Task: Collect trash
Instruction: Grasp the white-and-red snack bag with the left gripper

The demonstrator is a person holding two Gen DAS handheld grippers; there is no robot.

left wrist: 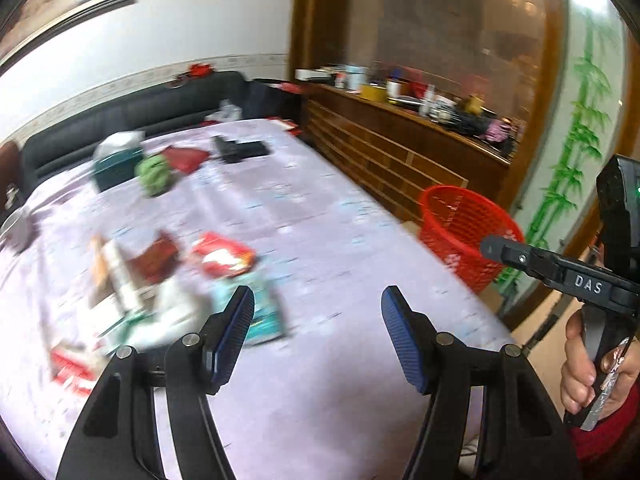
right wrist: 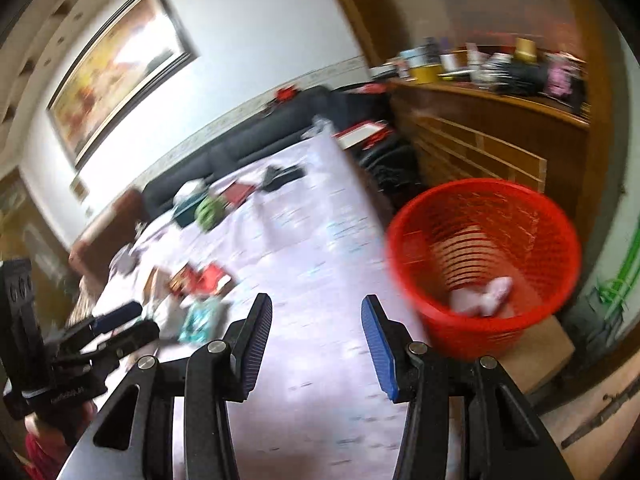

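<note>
A pile of wrappers and cartons lies on the lilac tablecloth [left wrist: 320,240]: a red packet [left wrist: 222,258], a teal packet [left wrist: 260,316], a white carton [left wrist: 116,280]. My left gripper [left wrist: 318,316] is open and empty, just right of the teal packet. My right gripper [right wrist: 316,336] is open and empty above the table edge, left of the red mesh basket [right wrist: 484,264], which holds crumpled white paper [right wrist: 484,298]. The basket also shows in the left wrist view [left wrist: 464,232]. The pile shows in the right wrist view [right wrist: 200,284], blurred.
A green crumpled item [left wrist: 154,174], a teal tissue box [left wrist: 116,164], a dark red packet [left wrist: 184,158] and a black object [left wrist: 240,148] lie at the far end. A dark sofa [left wrist: 140,112] stands behind. A wooden cabinet [left wrist: 400,144] with clutter stands right.
</note>
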